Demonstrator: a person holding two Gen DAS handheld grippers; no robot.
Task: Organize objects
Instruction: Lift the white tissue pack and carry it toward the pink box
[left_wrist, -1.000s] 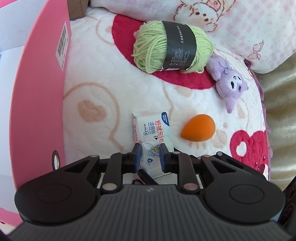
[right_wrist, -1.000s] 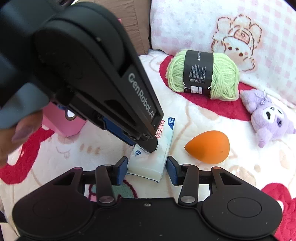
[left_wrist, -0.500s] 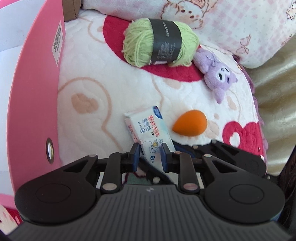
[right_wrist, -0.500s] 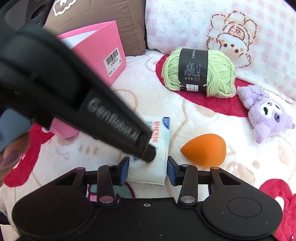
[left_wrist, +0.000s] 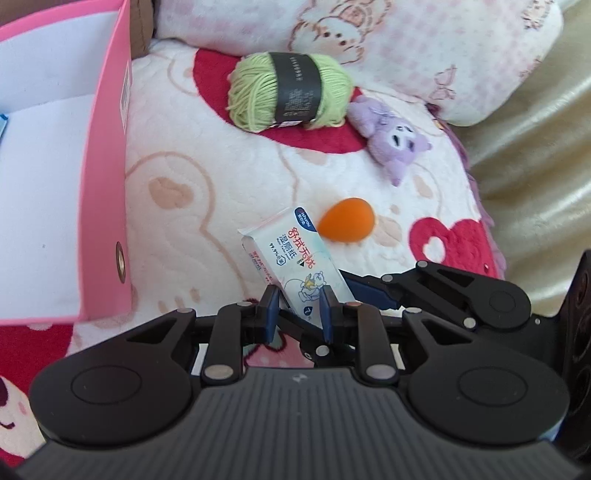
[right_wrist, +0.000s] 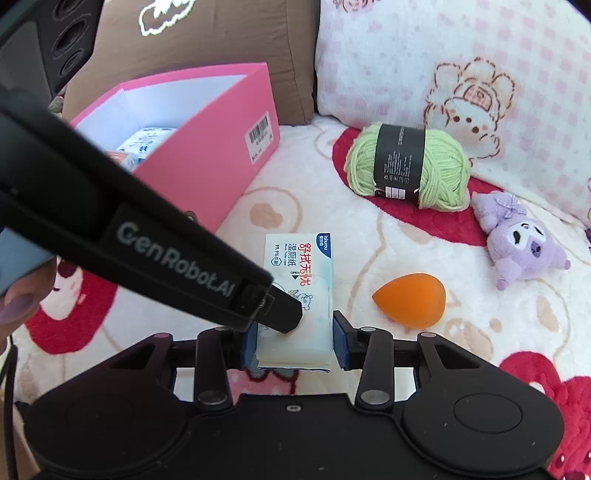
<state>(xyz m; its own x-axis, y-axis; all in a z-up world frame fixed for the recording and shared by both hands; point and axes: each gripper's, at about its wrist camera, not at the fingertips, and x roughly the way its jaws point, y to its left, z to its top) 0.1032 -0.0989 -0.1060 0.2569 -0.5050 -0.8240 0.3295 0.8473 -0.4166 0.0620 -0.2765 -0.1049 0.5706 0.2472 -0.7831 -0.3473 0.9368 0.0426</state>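
Both grippers are on the same item here: the left gripper (left_wrist: 297, 308) has its blue fingers (left_wrist: 270, 314) pinched tight on the thin faces of the wet-wipes pack (left_wrist: 295, 258), and the right gripper (right_wrist: 294, 341) has its own pads pressed against the pack's two long sides near the bottom end. In the right wrist view the left gripper's black arm cuts in diagonally from the upper left, its tip landing on the pack's printed face just above the right-hand fingers (right_wrist: 340, 345). The pack is tilted, its blue-cornered top end leaning up and away from the bedspread (left_wrist: 221, 177), a quilted white cover with red hearts. Just beside that top corner sits the orange teardrop sponge (left_wrist: 346, 219), apart from the pack. Farther back, the green yarn ball (left_wrist: 290, 96) with its black band lies by the pillow (left_wrist: 424, 48), and the purple plush toy (left_wrist: 391, 138) lies right next to the yarn. Over on the left, the pink box (right_wrist: 207, 147) stands open, and there's a printed pack already lying inside it.
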